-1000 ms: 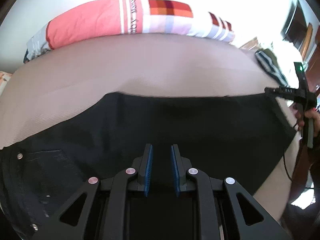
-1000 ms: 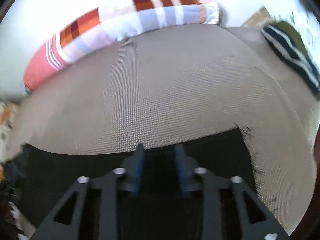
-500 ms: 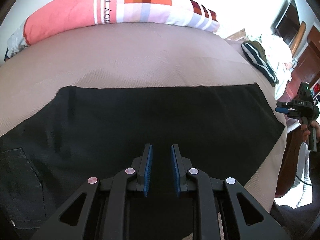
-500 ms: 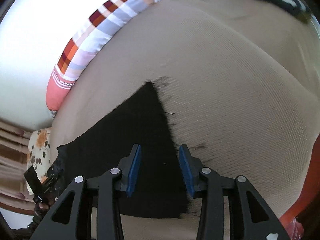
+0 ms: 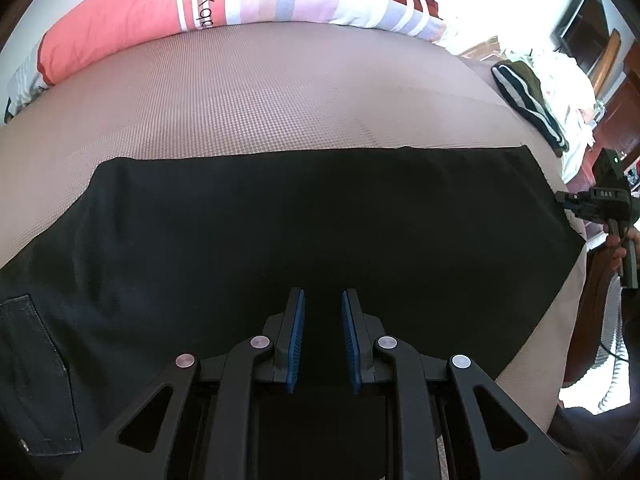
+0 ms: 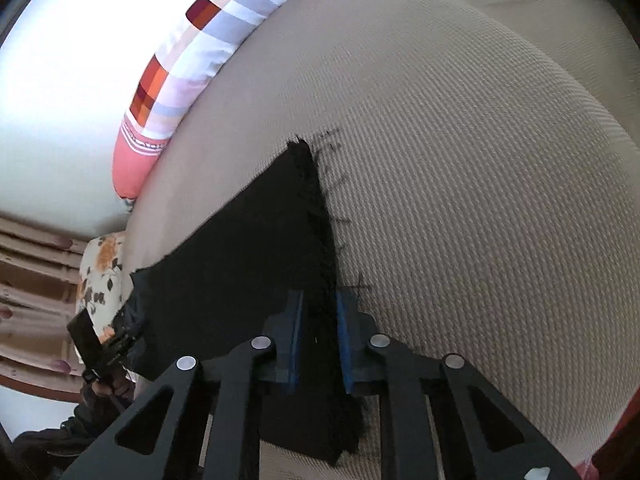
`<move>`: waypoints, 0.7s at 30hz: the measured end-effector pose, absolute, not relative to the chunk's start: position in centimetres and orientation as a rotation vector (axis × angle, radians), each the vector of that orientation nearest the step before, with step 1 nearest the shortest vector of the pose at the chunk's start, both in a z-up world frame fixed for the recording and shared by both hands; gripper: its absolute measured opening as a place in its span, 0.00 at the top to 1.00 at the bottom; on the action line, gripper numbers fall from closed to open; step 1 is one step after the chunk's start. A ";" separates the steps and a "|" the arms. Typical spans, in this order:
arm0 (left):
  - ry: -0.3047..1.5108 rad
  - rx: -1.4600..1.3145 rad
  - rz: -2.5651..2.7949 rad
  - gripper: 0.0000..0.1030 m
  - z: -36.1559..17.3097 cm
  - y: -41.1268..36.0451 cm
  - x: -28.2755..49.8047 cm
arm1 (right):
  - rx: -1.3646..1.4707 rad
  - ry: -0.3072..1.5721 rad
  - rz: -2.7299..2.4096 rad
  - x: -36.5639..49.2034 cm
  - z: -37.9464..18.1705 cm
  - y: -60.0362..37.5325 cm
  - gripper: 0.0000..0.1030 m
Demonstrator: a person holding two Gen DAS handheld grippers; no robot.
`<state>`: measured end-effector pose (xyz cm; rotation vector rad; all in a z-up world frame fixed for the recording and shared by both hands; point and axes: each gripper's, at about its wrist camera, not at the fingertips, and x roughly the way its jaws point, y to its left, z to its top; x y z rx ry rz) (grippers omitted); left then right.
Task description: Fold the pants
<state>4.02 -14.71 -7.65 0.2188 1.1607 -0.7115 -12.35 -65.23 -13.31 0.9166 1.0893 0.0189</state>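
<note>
Across the beige textured bed cover (image 5: 280, 104) black pants (image 5: 320, 224) lie flat, spread wide, long edge running left to right in the left wrist view, a back pocket (image 5: 28, 376) at the lower left. Left gripper (image 5: 322, 340) sits low over the pants' near portion, blue pads (image 5: 297, 340) narrowly apart, black cloth showing in the gap; can't tell if the pads pinch it. Right gripper (image 6: 318, 344) is at the frayed leg end (image 6: 320, 208); its jaws have just been closing and the hem edge sits between the blue pads, which look pressed on it. From the left wrist view the right gripper (image 5: 568, 202) meets the pants' far right edge, a hand (image 5: 622, 244) on its handle. Striped pink pillow (image 5: 224, 4) lies along the far bed edge; a dark striped garment (image 5: 528, 100) lies at the right corner.
</note>
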 end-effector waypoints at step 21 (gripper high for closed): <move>1.146 0.127 -0.681 0.80 -7.1 -13.0 4.9 | 0.865 1.005 -0.050 -10.2 -7.4 -57.7 0.95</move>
